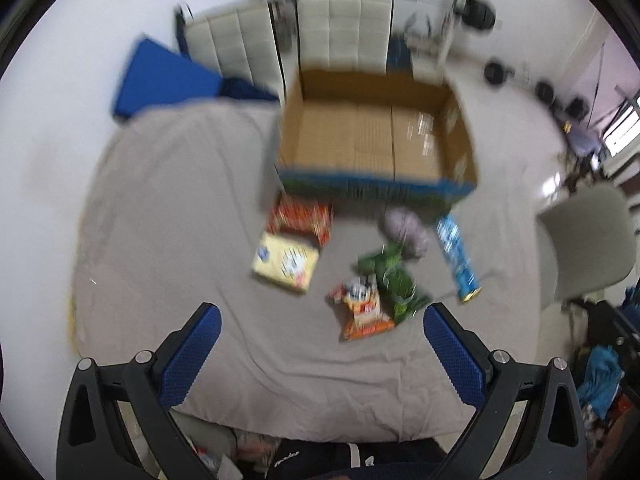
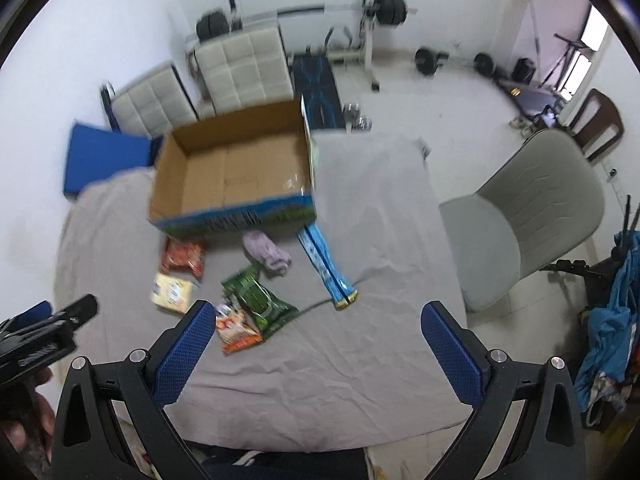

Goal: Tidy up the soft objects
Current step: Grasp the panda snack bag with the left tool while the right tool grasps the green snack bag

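On the grey-sheeted worktop [image 2: 360,360], before one empty cardboard box [image 2: 232,168]: one blue long packet [image 2: 326,266], long axis running from box toward me; one lilac cloth [image 2: 266,256]; four snack packets. My left tongs [image 1: 320,354] and right tongs [image 2: 316,354]: both released, holding nothing.

Item count: seven objects on the grey-sheeted bed [image 2: 360,360].

One open cardboard box [image 2: 236,168]; five snack packets: red [image 2: 184,260], yellow [image 2: 174,292], green [image 2: 260,300], orange [image 2: 236,332], long blue [image 2: 326,268]; one lilac cloth bundle [image 2: 266,254].
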A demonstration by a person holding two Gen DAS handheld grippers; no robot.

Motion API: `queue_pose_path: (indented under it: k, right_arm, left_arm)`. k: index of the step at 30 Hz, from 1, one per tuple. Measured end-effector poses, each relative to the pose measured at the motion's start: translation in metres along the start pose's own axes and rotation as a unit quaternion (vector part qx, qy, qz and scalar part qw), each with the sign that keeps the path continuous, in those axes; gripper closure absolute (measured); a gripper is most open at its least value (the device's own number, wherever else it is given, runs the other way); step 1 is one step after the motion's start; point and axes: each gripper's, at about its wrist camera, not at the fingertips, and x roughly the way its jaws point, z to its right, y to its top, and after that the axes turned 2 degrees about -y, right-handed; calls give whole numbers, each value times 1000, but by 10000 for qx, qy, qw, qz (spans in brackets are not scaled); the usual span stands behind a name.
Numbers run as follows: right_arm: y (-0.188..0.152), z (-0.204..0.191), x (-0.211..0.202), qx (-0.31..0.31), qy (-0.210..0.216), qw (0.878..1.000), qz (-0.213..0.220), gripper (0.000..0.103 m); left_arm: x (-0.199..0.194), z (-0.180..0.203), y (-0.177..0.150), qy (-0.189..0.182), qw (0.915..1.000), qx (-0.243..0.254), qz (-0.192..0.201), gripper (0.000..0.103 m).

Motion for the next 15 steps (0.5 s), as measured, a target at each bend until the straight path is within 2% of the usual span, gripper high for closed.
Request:
queue_pose_path:
  k: [1,3,5,9,12,13,14,15]
  right_arm:
    - [0,-1,19,-58,-25,9999,-131,0]
    - [-4,0,61,-189,-80,9992,-331,0]
    - [-10,-1,101,-356,-152,9977,-562,0]
    - [-25,2,176,-546,-157,9930,-1038,1]
    - [-31,1,210,-605,0,9906,-1226,1]
    - [-32,-1,218,-633,76,9898,-1272,1]
    - [-33,-4,225,-674,154,9888,-1326,1]
    - [-32,-7,231,-722,225,9879,-1357,1]
  left_arm:
    - [25,4,0,8,9999,8,-173,0]
    - [78,9,-2,35,9980,-29,-638,7]
    - [133,17,-7,-109,9929,-127,-1179,20]
    - [205,33,-12,-148,9829,-151,-1829,20]
    - [242,42,-16,-26,9780,-133,-2083,20]
    - [250,44,-17,60,9771,-100,-2127,24]
    - [259,46,-19,163,9751,-52,-2212,38]
    - [265,47,-22,195,9732,-56,-2289,43]
